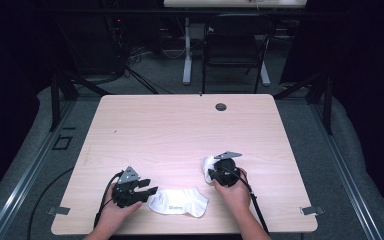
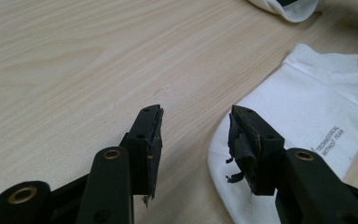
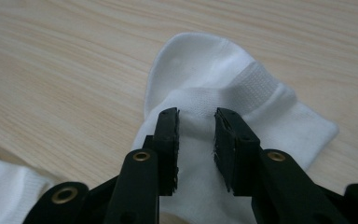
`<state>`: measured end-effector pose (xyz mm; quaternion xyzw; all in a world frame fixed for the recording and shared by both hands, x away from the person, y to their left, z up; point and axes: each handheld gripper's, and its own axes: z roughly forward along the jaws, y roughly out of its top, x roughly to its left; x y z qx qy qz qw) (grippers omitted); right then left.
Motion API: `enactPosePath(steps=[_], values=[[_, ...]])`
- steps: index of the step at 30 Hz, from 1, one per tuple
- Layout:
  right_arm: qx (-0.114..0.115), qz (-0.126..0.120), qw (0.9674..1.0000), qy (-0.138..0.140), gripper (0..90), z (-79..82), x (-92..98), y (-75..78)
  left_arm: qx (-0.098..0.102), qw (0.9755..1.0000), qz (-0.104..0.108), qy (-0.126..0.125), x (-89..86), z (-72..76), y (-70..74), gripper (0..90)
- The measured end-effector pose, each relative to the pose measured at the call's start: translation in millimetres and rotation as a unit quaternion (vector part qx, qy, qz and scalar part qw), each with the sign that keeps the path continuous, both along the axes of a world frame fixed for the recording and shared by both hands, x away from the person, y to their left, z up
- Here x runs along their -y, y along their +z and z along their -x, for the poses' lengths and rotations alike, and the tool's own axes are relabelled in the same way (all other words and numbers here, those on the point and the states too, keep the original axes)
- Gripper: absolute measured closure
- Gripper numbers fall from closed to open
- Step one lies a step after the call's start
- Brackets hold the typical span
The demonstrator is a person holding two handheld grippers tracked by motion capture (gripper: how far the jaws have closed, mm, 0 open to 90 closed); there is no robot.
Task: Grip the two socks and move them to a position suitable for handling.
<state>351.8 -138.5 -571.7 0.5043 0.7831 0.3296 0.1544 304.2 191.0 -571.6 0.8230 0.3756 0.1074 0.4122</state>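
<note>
Jaws apart on the left gripper [image 1: 152,190], one tip over the toe of the flat sock [image 1: 178,202] near the table [image 1: 180,125] front edge. Right gripper [image 3: 196,126], jaws gaping, hovers above the second sock [image 3: 223,79]; closing now might pinch just one layer.

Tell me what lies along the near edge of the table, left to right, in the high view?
Left black two-jaw gripper → flat white ankle sock with grey print → second white sock, bunched → right black gripper.

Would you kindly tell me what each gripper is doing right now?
Left gripper: open, holding nothing, beside a sock.
Right gripper: open over another sock.
</note>
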Motion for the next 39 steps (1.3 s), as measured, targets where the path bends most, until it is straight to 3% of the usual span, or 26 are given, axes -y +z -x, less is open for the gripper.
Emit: enactPosePath(steps=[12,22,25,28,32,39], values=[[0.000,-0.010,0.9976,0.068,71.9,0.3,-44.6,-1.9,0.001,1.0000,0.003,0.002,-1.0,-2.4,0.3,54.3],[0.002,-0.013,0.9916,0.129,72.0,1.1,-81.2,-2.8,0.001,1.0000,0.005,0.006,-3.6,-3.3,1.3,54.3],[0.008,-0.006,0.9911,0.133,70.8,2.8,-87.0,1.0,0.004,1.0000,0.005,0.008,-4.9,-3.5,1.9,54.4],[0.022,-0.028,0.9914,0.126,70.4,7.6,-90.9,7.4,0.000,0.9999,0.008,0.012,-5.8,-4.4,1.6,54.5],[0.021,-0.018,0.9910,0.131,67.3,13.7,-100.6,8.8,0.003,0.9999,0.005,0.014,-6.8,-5.4,1.4,54.5],[0.019,0.028,0.9904,0.134,66.9,18.8,-111.1,2.0,0.003,0.9998,0.007,0.018,-9.0,-6.7,1.3,54.5]])
